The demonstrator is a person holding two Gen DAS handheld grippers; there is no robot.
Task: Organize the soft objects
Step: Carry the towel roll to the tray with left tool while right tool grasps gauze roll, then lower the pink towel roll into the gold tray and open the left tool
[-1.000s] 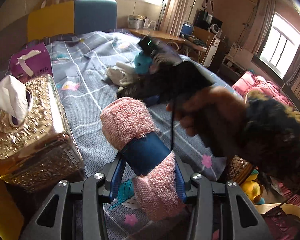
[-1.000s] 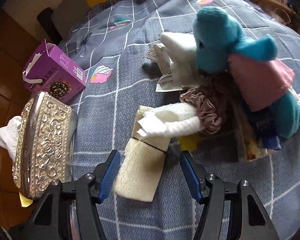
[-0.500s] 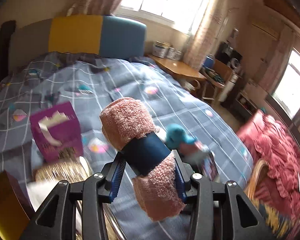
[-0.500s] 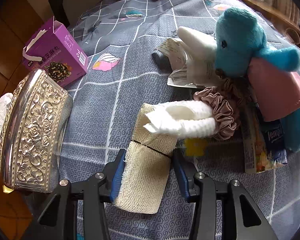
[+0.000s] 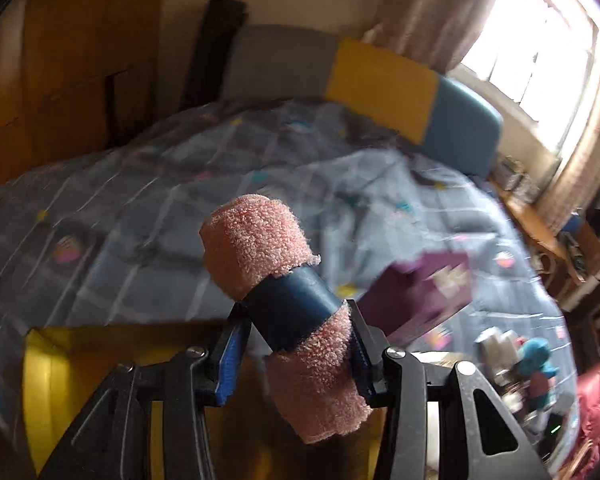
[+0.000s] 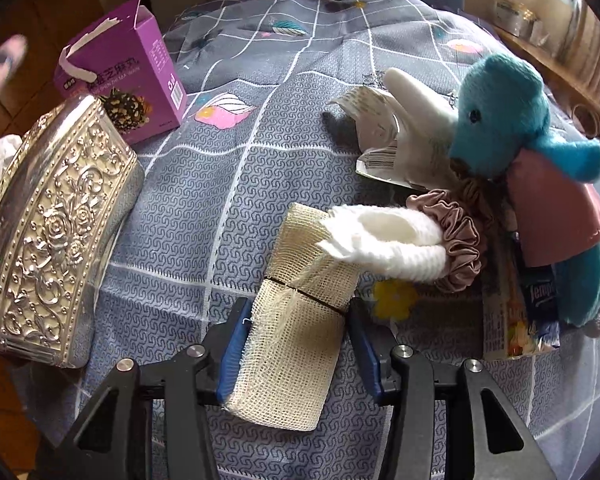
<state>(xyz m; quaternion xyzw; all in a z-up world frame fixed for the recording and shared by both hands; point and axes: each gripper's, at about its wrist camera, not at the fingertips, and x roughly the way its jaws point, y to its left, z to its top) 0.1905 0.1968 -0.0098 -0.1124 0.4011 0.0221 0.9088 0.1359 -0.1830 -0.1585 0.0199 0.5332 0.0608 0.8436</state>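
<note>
Left gripper (image 5: 296, 344) clamps a pink rolled towel (image 5: 284, 304) held above the bed (image 5: 140, 200). Right gripper (image 6: 296, 344) pinches a cream mesh roll (image 6: 296, 320) lying on the bed, near side. Blue plush bear (image 6: 520, 168), scrunchie (image 6: 460, 248) and white knit piece (image 6: 388, 240) sit unsorted at right; most of the task is left.

a rolled pink terry towel (image 5: 284, 312), banded at its middle by a dark blue strap, stands tilted in the lower centre of the left wrist view, raised above the bed. in the right wrist view a cream mesh roll (image 6: 296, 328) with a thin dark band lies on the bed at lower centre. a white knit piece (image 6: 388, 240) rests across its top end, touching a dusty-pink scrunchie (image 6: 460, 248). a teal plush bear (image 6: 516, 152) in a pink garment lies at the right.
</note>
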